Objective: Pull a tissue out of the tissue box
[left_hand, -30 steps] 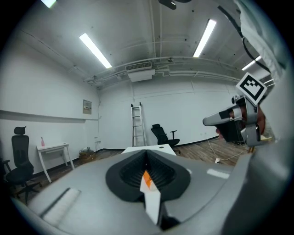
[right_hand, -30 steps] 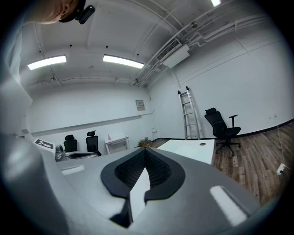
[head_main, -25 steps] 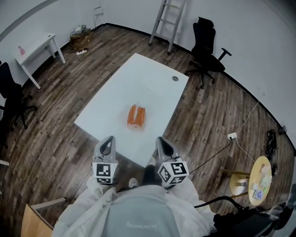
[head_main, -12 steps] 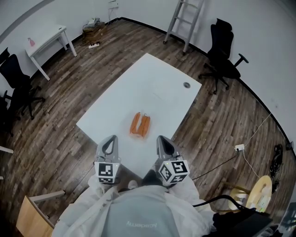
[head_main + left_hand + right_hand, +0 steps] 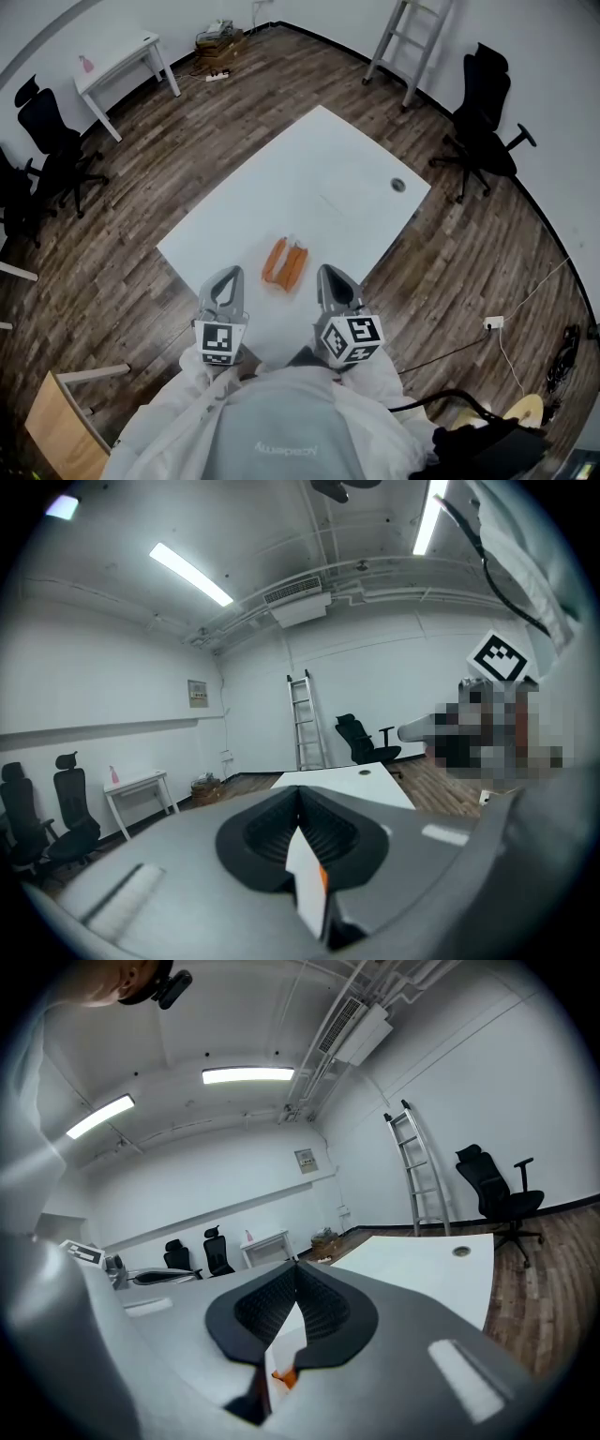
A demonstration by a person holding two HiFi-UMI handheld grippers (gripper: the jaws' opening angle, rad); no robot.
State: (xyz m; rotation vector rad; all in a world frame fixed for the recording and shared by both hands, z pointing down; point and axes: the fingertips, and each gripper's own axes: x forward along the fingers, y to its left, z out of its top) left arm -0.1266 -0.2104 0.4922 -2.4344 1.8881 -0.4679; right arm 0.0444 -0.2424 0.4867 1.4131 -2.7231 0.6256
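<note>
The tissue box [image 5: 285, 264] is a small orange pack lying near the front edge of the white table [image 5: 319, 178]. Both grippers hover level over that edge, a short way before the pack. My left gripper [image 5: 229, 274] is to the pack's left and my right gripper [image 5: 330, 272] to its right. Neither touches it. In the left gripper view the left gripper [image 5: 300, 791] has its jaw tips together with nothing held, and a sliver of orange pack [image 5: 322, 877] shows below them. The right gripper [image 5: 296, 1266] is shut and empty too, with the orange pack [image 5: 281, 1377] glimpsed under it.
A round cable hole [image 5: 397, 185] sits at the table's far end. A ladder [image 5: 412, 47] and a black office chair [image 5: 483, 122] stand beyond it. At the left are more chairs [image 5: 56, 141] and a small white desk [image 5: 117, 66]. A power strip [image 5: 492, 322] lies on the floor at the right.
Both grippers have moved forward toward the table and now reach over its front edge. The orange pack lies closer to them. Both stay shut.
</note>
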